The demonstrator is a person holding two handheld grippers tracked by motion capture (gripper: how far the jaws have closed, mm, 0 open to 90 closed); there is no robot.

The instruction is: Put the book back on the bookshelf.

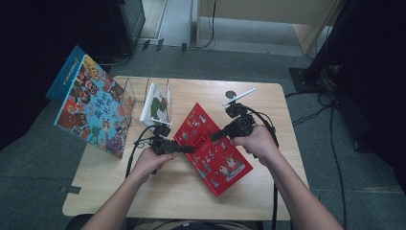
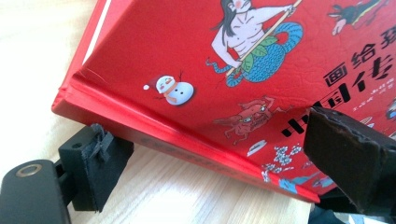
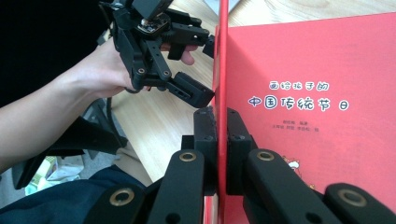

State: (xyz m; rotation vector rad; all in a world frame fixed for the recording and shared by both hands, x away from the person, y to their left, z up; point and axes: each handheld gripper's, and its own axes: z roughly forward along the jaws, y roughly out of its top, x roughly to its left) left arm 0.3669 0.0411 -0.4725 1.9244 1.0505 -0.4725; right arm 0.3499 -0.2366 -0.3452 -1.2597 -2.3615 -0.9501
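Observation:
A red picture book (image 1: pixel 218 155) lies slantwise on the wooden table (image 1: pixel 268 191). My right gripper (image 1: pixel 214 136) is shut on its raised front cover (image 3: pixel 222 56), which stands edge-on between the pads, with the red title page (image 3: pixel 317 93) lying to its right. My left gripper (image 1: pixel 189 148) is open at the book's left edge. In the left gripper view one fingertip (image 2: pixel 100 154) sits below the book's (image 2: pixel 196 56) edge and the other rests over the cover, far apart. The right gripper view shows the left gripper (image 3: pixel 205 70) beside the cover.
A large colourful book (image 1: pixel 91 105) leans at the table's left end against a clear divider stand (image 1: pixel 129 96). A white and green book (image 1: pixel 155 103) stands in that rack. A white pen (image 1: pixel 238 97) lies near the far edge. Cables trail from both grippers.

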